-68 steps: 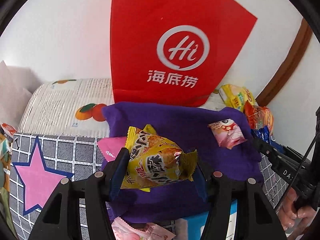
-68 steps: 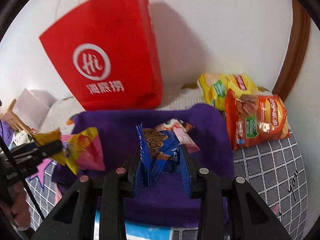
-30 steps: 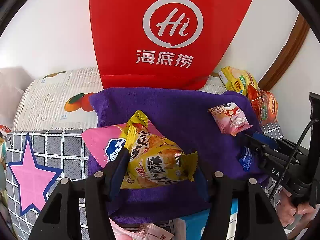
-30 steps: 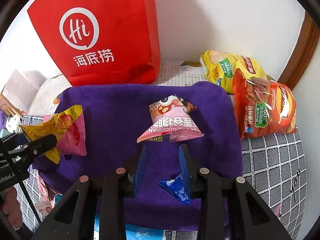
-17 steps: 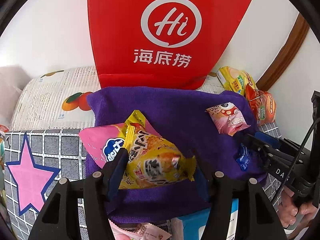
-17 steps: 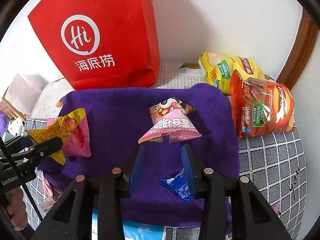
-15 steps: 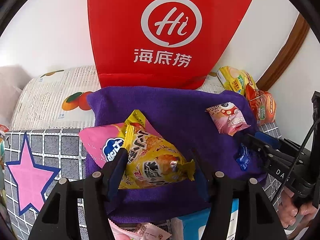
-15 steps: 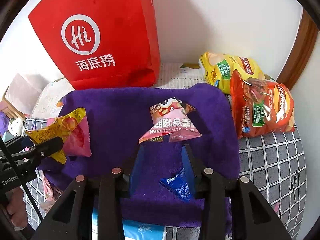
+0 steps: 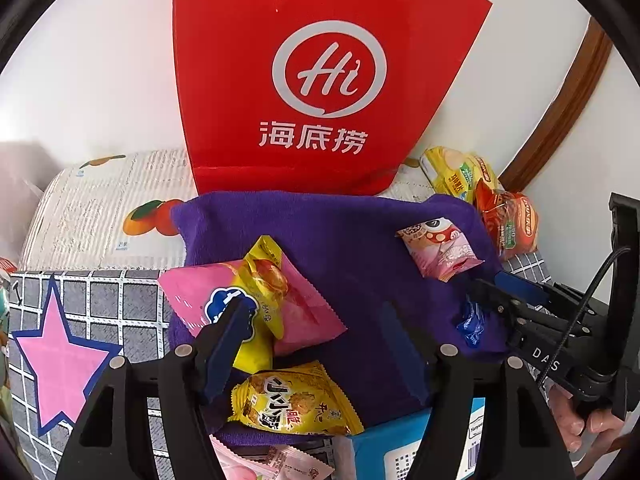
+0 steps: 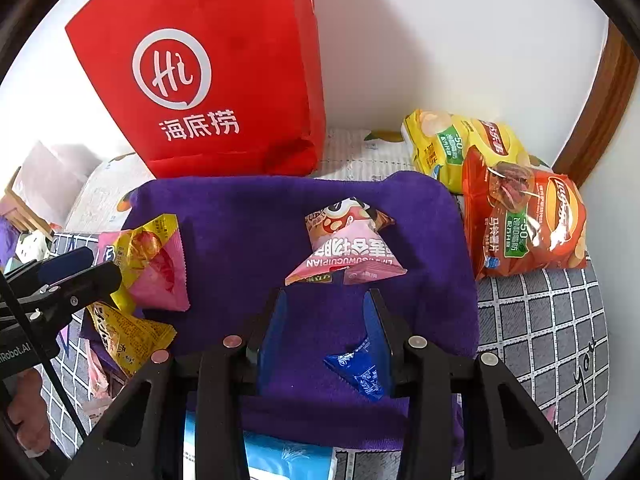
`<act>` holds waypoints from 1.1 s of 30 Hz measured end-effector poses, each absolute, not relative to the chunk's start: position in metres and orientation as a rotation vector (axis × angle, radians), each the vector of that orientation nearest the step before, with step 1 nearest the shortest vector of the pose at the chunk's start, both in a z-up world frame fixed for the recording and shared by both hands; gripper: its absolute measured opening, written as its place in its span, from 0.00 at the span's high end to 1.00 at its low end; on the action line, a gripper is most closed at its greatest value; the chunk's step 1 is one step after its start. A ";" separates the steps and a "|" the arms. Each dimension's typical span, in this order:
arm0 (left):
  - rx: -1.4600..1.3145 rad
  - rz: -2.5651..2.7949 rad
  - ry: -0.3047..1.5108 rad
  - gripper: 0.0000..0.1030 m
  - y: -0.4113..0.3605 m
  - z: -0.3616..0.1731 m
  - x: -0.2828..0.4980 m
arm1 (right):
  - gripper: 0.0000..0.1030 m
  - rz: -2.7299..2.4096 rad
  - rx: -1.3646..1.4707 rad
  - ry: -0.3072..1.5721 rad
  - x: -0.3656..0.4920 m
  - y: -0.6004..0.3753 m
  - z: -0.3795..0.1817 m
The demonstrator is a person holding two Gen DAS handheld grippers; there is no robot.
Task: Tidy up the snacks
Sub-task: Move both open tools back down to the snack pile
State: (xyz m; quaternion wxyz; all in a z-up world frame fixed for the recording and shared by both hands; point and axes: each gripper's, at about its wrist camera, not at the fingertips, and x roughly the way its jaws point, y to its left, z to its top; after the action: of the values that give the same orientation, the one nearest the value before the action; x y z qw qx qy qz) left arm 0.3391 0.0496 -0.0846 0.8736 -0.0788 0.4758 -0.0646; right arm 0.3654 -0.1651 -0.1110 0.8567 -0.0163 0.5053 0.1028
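My left gripper (image 9: 312, 314) hovers over the purple towel (image 9: 360, 240); its jaws are opening with nothing between them. The yellow snack pack (image 9: 292, 400) lies just below them at the towel's front edge. A pink pack (image 9: 192, 292) with a small yellow pack (image 9: 266, 276) on it lies behind the left finger. My right gripper (image 10: 324, 304) stands open low over the towel (image 10: 240, 232). A small blue packet (image 10: 358, 366) lies on the cloth beside its right finger, not pinched. A pink triangular packet (image 10: 348, 252) rests beyond the fingertips.
A red paper bag (image 10: 224, 80) stands against the wall behind the towel. Yellow (image 10: 460, 148) and orange (image 10: 528, 224) chip bags lie at the right. A blue-and-white pack (image 9: 400, 444) and pink wrappers (image 9: 272, 462) sit at the near edge. A person's hand holds each gripper.
The left jaws widened and the yellow pack slipped out, dropping onto the towel's front edge. The right gripper let go of the blue packet, which now lies on the towel.
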 end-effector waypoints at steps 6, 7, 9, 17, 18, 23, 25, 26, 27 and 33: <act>-0.176 -0.156 0.977 0.34 0.048 -0.078 0.334 | 0.61 0.226 -0.036 1.034 0.358 -0.161 -0.097; -0.179 -0.163 0.974 0.34 0.047 -0.076 0.332 | 0.61 0.233 -0.029 1.035 0.357 -0.160 -0.094; -0.179 -0.176 0.964 0.34 0.046 -0.071 0.329 | 0.61 0.252 -0.020 1.022 0.353 -0.158 -0.088; -0.155 -0.179 0.901 0.34 0.042 -0.044 0.308 | 0.57 0.277 -0.013 0.861 0.316 -0.146 -0.038; -0.153 -0.179 0.891 0.34 0.043 -0.041 0.304 | 0.55 0.283 -0.015 0.846 0.310 -0.146 -0.034; -0.132 -0.178 0.887 0.34 0.047 -0.037 0.276 | 0.55 0.208 -0.078 0.810 0.272 -0.153 -0.033; -0.156 -0.175 0.902 0.34 0.054 -0.043 0.263 | 0.55 0.201 -0.053 0.825 0.259 -0.162 -0.039; -0.165 -0.177 0.909 0.34 0.057 -0.045 0.257 | 0.55 0.202 -0.036 0.845 0.253 -0.166 -0.044; -0.173 -0.179 0.914 0.34 0.059 -0.048 0.252 | 0.56 0.203 -0.015 0.866 0.247 -0.169 -0.049; -0.192 -0.182 0.947 0.35 0.067 -0.063 0.213 | 0.56 0.232 0.118 0.930 0.200 -0.188 -0.078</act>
State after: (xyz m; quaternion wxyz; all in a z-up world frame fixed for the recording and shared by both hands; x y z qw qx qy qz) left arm 0.2133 0.0670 -0.0635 0.8816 -0.0921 0.4545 -0.0873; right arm 0.1998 -0.1881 -0.0782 0.8858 0.0567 0.4469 0.1116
